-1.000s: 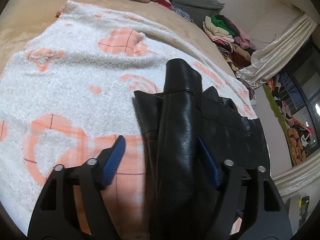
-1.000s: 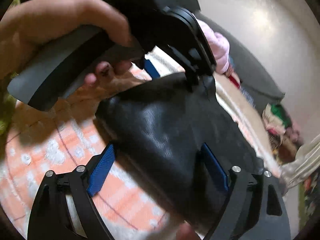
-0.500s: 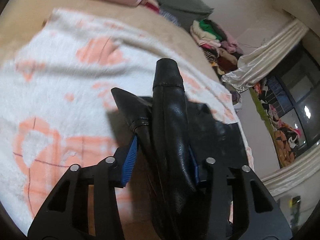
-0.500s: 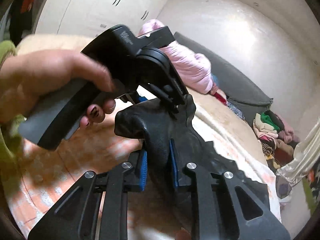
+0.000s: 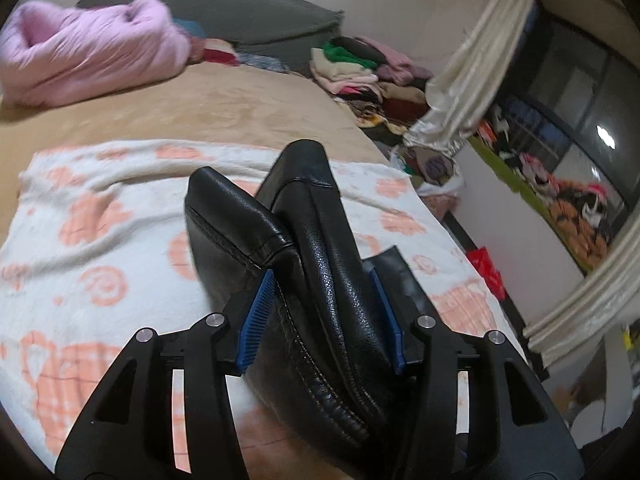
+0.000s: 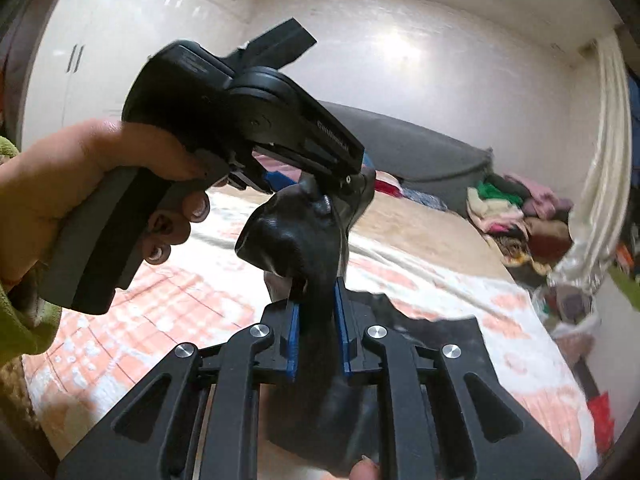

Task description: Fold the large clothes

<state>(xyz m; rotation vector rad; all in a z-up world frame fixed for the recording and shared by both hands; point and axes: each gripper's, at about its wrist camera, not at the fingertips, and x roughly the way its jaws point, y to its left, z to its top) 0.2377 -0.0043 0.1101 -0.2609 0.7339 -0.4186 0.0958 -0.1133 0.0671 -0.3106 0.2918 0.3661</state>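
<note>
A black leather garment (image 5: 316,240) is bunched up and lifted above a white blanket with orange patterns (image 5: 100,240). In the left wrist view my left gripper (image 5: 320,276) has its blue pads pressed on a thick fold of the leather, and its jaws are opening slightly. In the right wrist view my right gripper (image 6: 317,296) pinches a narrow fold of the same garment (image 6: 296,244), its jaws still closing. A hand (image 6: 60,184) holds the left tool's handle just above and left of that fold. The rest of the leather hangs down to the blanket (image 6: 180,300).
The blanket lies on a bed with a tan cover (image 5: 200,108). A pink quilt (image 5: 88,52) and a grey cushion (image 5: 220,4) sit at the head. A pile of folded clothes (image 5: 360,68) and a pale curtain (image 5: 472,68) stand to the right. White wardrobe doors (image 6: 100,40) fill the left wall.
Both grippers went from wide apart around the leather to pressed on it. Both have risen with the garment, and more of the room shows now.
</note>
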